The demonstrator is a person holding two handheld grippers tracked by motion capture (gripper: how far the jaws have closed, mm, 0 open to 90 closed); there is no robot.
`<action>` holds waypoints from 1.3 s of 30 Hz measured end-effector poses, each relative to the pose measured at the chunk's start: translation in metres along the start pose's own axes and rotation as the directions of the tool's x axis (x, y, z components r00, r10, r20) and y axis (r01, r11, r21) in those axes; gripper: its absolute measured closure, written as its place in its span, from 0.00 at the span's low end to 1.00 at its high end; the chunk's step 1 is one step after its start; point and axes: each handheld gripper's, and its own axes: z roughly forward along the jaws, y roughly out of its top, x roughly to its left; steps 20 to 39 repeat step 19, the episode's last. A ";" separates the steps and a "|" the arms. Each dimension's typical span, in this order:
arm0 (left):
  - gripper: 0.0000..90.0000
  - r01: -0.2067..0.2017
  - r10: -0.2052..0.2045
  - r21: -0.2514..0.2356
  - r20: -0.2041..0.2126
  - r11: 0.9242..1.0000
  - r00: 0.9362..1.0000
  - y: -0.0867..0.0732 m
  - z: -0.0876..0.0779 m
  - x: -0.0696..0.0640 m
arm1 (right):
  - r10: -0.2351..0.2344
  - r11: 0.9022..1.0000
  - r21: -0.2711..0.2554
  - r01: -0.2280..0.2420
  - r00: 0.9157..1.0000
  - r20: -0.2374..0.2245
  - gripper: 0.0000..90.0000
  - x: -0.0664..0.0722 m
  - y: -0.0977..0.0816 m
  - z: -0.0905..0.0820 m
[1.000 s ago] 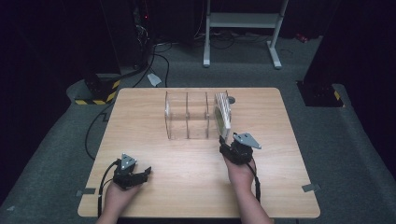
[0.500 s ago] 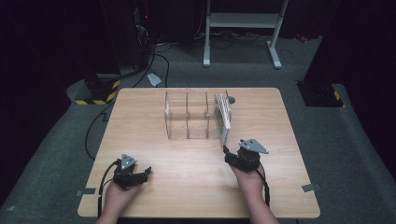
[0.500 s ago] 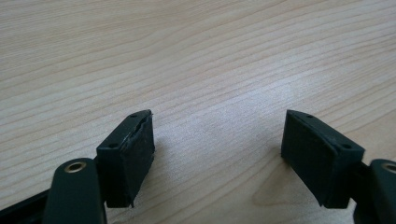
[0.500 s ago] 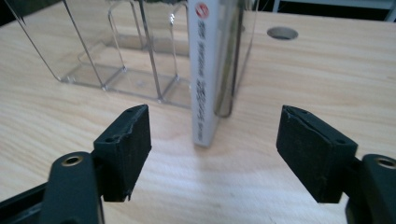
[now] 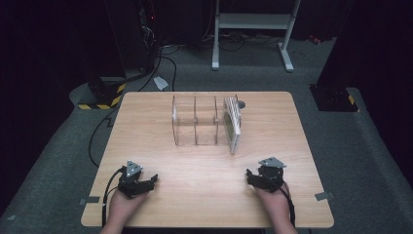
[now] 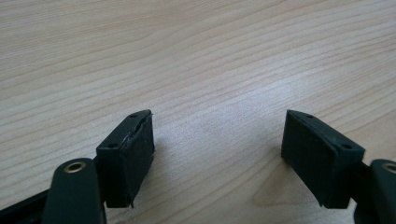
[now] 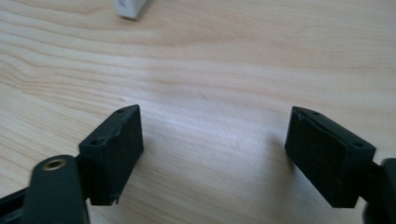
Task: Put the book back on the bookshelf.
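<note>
A clear acrylic rack point(image 5: 195, 121) with several slots stands at the middle back of the wooden table point(image 5: 146, 126). A flat white case point(image 5: 231, 124) stands on edge at its right end, and its corner point(image 7: 130, 7) shows in the right gripper view. My right gripper point(image 5: 250, 176) rests low near the front right, well short of the case. Its jaws have just been opening and are open over bare wood point(image 7: 215, 126), with nothing between them. My left gripper point(image 5: 152, 181) sits near the front left, open over bare wood point(image 6: 217, 126).
A small grey round object point(image 5: 241, 104) lies on the table behind the rack. On the floor beyond the table are a white metal stand point(image 5: 253, 29), a black-and-yellow striped base point(image 5: 100, 97) and cables. The table's near edge is just behind both hands.
My right hand drew back from the white case at the rack toward the near edge and came down. Its jaws widened. The left hand stayed put.
</note>
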 end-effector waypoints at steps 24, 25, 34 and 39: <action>0.28 -0.003 0.003 0.000 0.001 1.000 1.000 0.000 0.000 0.000 | -0.006 1.000 0.005 0.006 1.000 -0.012 0.20 0.001 0.001 0.001; 0.28 -0.003 0.003 0.000 0.001 1.000 1.000 0.000 0.000 0.000 | -0.006 1.000 0.005 0.006 1.000 -0.012 0.20 0.001 0.001 0.001; 0.28 -0.003 0.003 0.000 0.001 1.000 1.000 0.000 0.000 0.000 | -0.006 1.000 0.005 0.006 1.000 -0.012 0.20 0.001 0.001 0.001; 0.28 -0.003 0.003 0.000 0.001 1.000 1.000 0.000 0.000 0.000 | -0.006 1.000 0.005 0.006 1.000 -0.012 0.20 0.001 0.001 0.001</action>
